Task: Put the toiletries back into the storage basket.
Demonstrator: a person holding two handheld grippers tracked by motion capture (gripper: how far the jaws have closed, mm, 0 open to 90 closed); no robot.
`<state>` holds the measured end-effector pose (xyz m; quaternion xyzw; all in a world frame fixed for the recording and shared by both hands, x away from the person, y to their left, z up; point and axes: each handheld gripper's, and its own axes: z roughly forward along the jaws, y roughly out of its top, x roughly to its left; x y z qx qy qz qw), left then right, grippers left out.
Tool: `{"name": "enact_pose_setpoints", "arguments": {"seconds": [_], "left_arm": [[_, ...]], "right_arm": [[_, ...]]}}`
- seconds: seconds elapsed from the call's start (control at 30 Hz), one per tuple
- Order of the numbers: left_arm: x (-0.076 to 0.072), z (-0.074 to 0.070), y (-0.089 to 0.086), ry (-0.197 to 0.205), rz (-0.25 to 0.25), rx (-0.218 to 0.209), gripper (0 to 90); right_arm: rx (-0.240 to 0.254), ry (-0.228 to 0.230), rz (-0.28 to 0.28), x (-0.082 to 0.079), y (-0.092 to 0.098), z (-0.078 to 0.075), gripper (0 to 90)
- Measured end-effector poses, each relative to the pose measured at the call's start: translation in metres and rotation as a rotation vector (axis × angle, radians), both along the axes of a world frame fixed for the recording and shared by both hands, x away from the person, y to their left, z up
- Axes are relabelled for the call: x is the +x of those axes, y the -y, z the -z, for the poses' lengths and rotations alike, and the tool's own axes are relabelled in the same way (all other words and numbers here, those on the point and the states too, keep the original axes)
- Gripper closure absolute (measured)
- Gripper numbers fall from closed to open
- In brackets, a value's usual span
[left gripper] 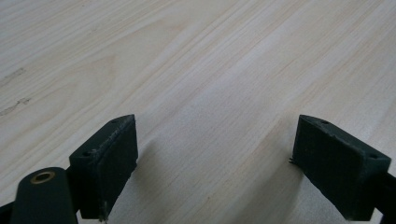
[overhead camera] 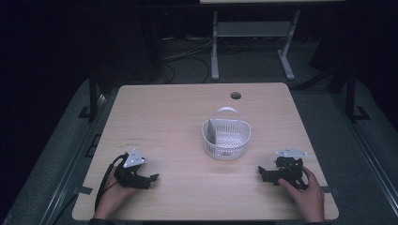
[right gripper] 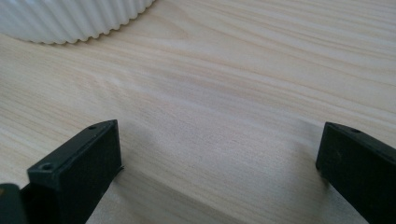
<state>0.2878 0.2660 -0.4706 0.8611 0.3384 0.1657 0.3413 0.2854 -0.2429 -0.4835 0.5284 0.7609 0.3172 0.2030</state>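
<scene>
The white basket sits right of centre in the high view – light, stiff, slotted plastic by the look of it, best taken by its arched handle or rim – while the left gripper and right gripper rest spread wide, holding nothing.

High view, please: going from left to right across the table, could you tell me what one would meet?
Left gripper, held in the person's left hand → white basket with a grey card standing inside it → right gripper, held in the right hand.
</scene>
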Motion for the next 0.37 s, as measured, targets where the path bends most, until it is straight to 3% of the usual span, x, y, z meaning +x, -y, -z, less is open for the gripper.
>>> {"name": "enact_pose_setpoints", "arguments": {"seconds": [0.07, 0.2, 0.37], "left_arm": [[-0.0001, 0.0002, -0.0005, -0.003, -0.002, -0.003, 13.1], [0.0, 0.0045, -0.0044, -0.011, -0.007, -0.055, 12.9], [-0.0002, 0.0045, -0.0043, -0.011, -0.008, -0.055, 12.9]], "right_arm": [[0.0, 0.0, 0.0, 0.0, 0.0, 0.0, 0.0], [0.0, 0.0, 0.0, 0.0, 0.0, 0.0, 0.0], [0.0, 0.0, 0.0, 0.0, 0.0, 0.0, 0.0]]}}
